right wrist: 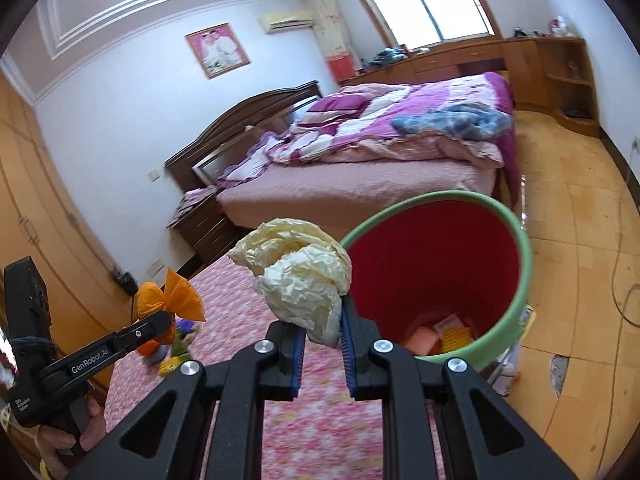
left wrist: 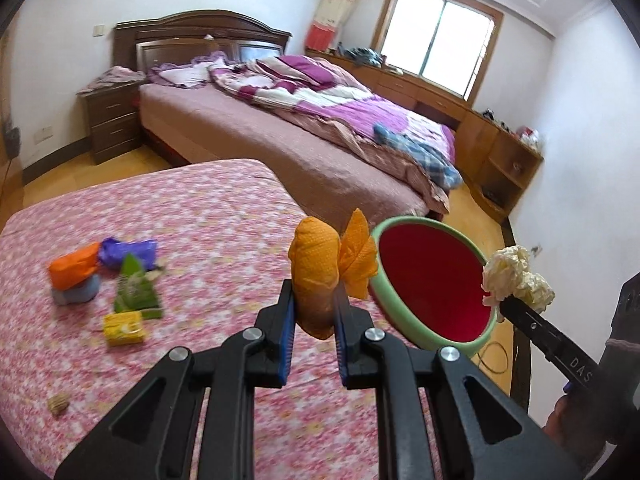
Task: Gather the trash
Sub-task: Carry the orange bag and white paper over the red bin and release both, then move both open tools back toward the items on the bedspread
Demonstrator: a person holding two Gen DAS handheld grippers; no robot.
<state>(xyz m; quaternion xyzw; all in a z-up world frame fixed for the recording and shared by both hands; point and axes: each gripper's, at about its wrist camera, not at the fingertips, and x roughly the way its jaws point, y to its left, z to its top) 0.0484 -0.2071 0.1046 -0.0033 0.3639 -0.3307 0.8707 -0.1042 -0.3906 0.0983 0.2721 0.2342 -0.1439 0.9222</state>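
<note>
Orange wrapper (left wrist: 314,276): a twisted orange paper piece with a fanned end, clamped between the blue-padded fingers of the left hand-held gripper (left wrist: 316,312), held in the air above the desk's right edge, just beside the bin's rim.
Cream paper (right wrist: 298,276): a crumpled cream-white wad, pinched in the right hand-held gripper (right wrist: 323,330), raised next to the near-left rim of the bin.
Bin (right wrist: 524,280): round, pale green outside, red inside, standing by the desk's right edge.
Bin contents: only the right wrist view looks down inside, where pink and yellow packets (right wrist: 442,336) lie at the bottom; the left wrist view shows just red wall.
Remaining litter: the left wrist view shows an orange bag (left wrist: 74,268), a purple bag (left wrist: 128,252), a green leaf-like wrapper (left wrist: 134,290) and a yellow packet (left wrist: 123,328) clustered toward the desk's left edge, with a small brown scrap (left wrist: 58,404) near the front-left corner.
Writing: "GenRobot.AI" reads along the left tool's finger in the right wrist view; "DAS" on the right tool in the left wrist view; small handle print is unreadable.
Hands: a bare hand (right wrist: 72,438) wraps the left tool's handle from below, the tool angled upward to the right.
Desk (left wrist: 200,208): covered in pink floral cloth.
Surroundings: a bed (left wrist: 256,128) with a purple quilt behind; a framed picture (right wrist: 218,50) on the wall.
</note>
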